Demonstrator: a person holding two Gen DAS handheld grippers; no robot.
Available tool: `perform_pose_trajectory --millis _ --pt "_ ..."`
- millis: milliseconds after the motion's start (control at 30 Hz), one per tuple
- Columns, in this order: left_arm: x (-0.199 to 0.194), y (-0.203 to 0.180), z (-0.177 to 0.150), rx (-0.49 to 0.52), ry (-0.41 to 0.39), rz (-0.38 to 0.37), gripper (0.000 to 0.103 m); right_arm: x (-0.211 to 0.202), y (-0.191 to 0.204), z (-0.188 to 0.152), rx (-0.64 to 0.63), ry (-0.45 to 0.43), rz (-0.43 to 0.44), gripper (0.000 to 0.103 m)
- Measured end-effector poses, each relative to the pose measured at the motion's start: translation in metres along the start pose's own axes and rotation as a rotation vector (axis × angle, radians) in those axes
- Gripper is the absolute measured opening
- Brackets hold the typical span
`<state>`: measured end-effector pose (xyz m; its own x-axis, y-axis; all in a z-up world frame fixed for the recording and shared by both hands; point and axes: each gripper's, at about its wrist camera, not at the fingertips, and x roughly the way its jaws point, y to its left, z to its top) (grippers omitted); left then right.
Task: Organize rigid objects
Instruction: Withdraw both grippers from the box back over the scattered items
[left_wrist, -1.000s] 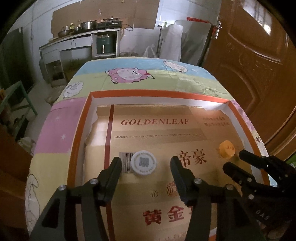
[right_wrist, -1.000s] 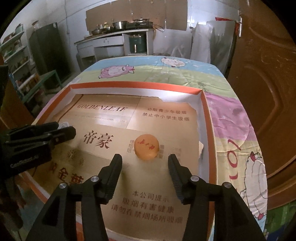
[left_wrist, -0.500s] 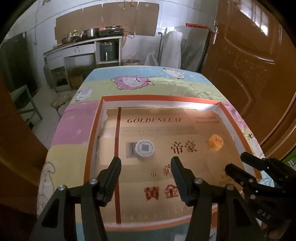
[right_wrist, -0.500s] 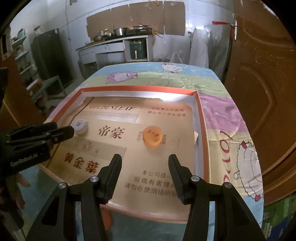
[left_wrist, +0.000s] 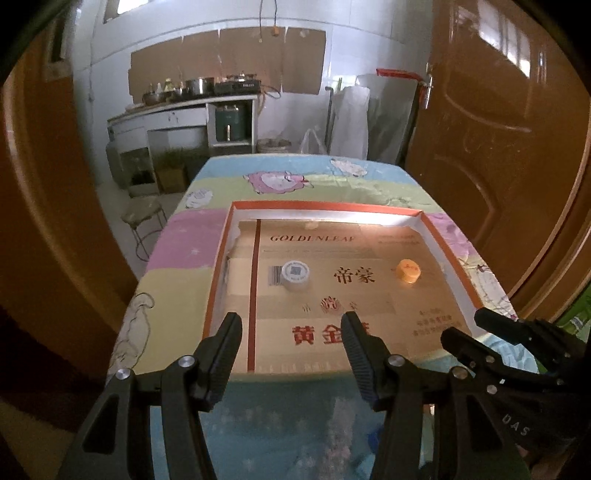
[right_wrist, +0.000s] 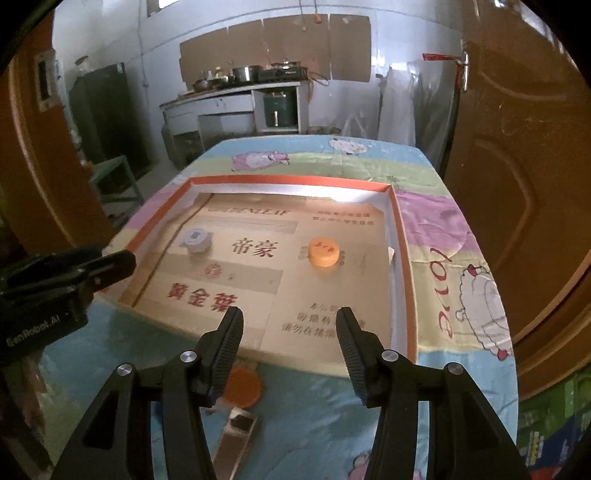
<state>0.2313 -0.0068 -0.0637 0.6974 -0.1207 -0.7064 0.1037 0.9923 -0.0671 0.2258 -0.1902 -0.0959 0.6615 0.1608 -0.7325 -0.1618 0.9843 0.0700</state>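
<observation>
A shallow orange-rimmed cardboard tray (left_wrist: 432, 227) (right_wrist: 400, 236) lies on the table. A white round cap (left_wrist: 295, 272) (right_wrist: 195, 240) sits left of centre in it. An orange round cap (left_wrist: 408, 270) (right_wrist: 324, 252) sits to its right. My left gripper (left_wrist: 291, 328) is open and empty, above the tray's near edge. My right gripper (right_wrist: 288, 321) is open and empty, also near the tray's front edge; it shows at the right of the left wrist view (left_wrist: 465, 332).
An orange disc (right_wrist: 242, 386) and a flat metallic bar (right_wrist: 236, 439) lie on the blue cloth in front of the tray. The cartoon-print tablecloth (left_wrist: 177, 251) covers the table. A brown door (left_wrist: 498, 147) stands right; a stool (left_wrist: 142, 218) and kitchen counter stand behind.
Both grippers have pulled back and up from the tray, away from the two caps. The caps stay in place. The tray's near edge and the blue cloth now show.
</observation>
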Motion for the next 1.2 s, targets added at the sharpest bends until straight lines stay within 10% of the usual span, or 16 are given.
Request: perform_pose_trajectory --millis 1200 --pt "-0.142 -0.011 -0.092 -0.007 -0.138 0.046 0.055 -0.145 0.062 -0.096 -0.007 -0.091 0.029 0.054"
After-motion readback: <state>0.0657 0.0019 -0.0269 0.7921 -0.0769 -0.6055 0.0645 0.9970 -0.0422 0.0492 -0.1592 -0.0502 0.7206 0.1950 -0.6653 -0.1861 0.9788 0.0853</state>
